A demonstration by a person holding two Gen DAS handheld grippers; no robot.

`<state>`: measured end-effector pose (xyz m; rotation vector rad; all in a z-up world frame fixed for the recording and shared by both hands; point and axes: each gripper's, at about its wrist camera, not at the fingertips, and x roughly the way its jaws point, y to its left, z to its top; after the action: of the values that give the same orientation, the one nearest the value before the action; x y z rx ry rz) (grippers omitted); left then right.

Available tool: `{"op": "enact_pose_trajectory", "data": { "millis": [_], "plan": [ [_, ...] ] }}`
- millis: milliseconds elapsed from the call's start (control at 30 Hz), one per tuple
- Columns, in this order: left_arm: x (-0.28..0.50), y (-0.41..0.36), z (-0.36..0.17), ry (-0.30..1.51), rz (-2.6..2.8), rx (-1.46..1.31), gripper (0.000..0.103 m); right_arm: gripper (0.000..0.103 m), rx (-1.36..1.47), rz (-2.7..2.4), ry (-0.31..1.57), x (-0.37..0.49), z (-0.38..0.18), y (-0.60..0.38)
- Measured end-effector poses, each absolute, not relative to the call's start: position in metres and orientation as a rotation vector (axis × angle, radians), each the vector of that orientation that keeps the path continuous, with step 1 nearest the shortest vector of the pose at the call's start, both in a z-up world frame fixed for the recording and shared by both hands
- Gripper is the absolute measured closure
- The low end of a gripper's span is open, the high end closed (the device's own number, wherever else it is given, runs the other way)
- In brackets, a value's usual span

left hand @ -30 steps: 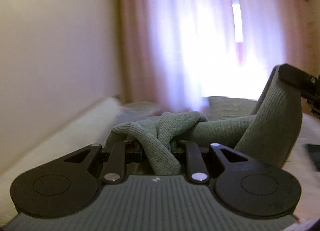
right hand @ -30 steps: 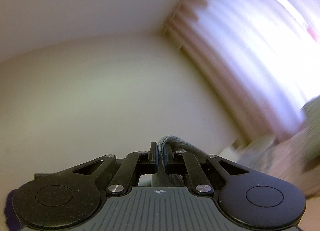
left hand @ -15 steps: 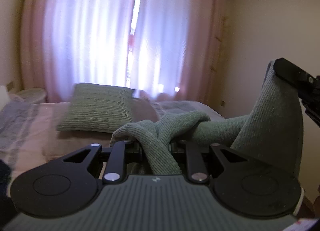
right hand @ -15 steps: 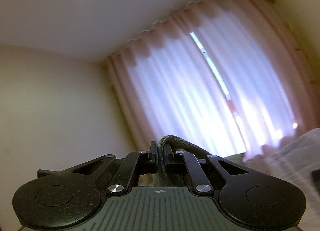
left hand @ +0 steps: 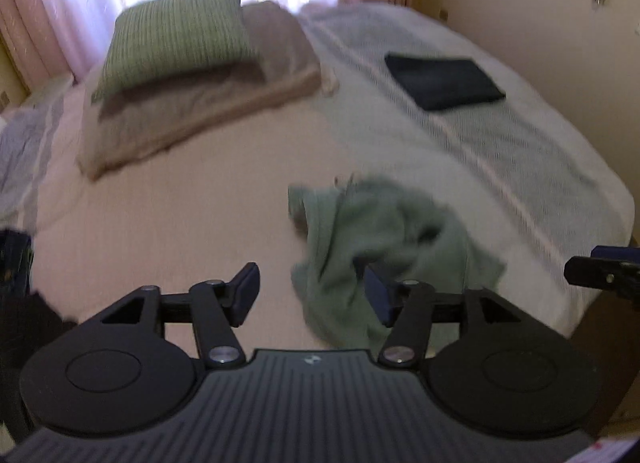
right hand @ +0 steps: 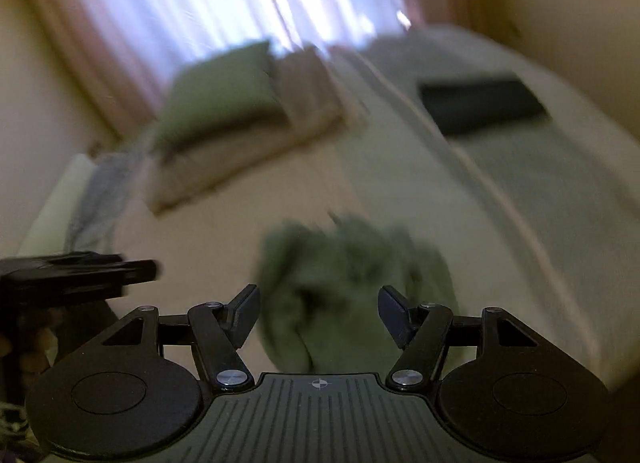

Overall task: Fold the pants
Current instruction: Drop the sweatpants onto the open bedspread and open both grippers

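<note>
1. You are over a bed [left hand: 180, 199] below a curtained window, with a green striped pillow [left hand: 176, 39] at its head; take that pillow as your landmark.
2. The pants [left hand: 384, 239], a green knit, lie crumpled in a heap on the bed, well toward the foot from the pillow. A dark folded garment [left hand: 442, 81] sits out to the pillow's right.
3. Your left tongs [left hand: 312, 295] are opening, and no cloth is pinched between them.
4. Your right tongs [right hand: 320, 315] are also opening, and are empty above the heap.
5. Expect soft, light, limp fabric that sags and bunches, not slippery.
6. Motion blur hides the waistband and hems. Judge the best hold as the waistband corners, one per side, once you find them.
</note>
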<state>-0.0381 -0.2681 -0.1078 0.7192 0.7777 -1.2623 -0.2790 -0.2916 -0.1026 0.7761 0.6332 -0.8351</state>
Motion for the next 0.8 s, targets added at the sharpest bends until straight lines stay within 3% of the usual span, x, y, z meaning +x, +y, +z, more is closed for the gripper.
{"op": "enact_pose_trajectory", "data": {
  "millis": [167,467,800],
  "plan": [
    [-0.043,-0.195,-0.102,0.802,-1.301,0.745,0.034,0.040,0.837,-0.877,0.729,-0.280,-0.108,-0.265],
    [-0.046,-0.126,-0.098,0.828,-1.340,0.769,0.034,0.040,0.855,-0.895,0.764,-0.270,-0.121,-0.188],
    [-0.050,-0.114,-0.091,0.785,-1.348,0.751,0.030,0.040,0.836,-0.903,0.716,-0.270,-0.114,-0.178]
  ]
}}
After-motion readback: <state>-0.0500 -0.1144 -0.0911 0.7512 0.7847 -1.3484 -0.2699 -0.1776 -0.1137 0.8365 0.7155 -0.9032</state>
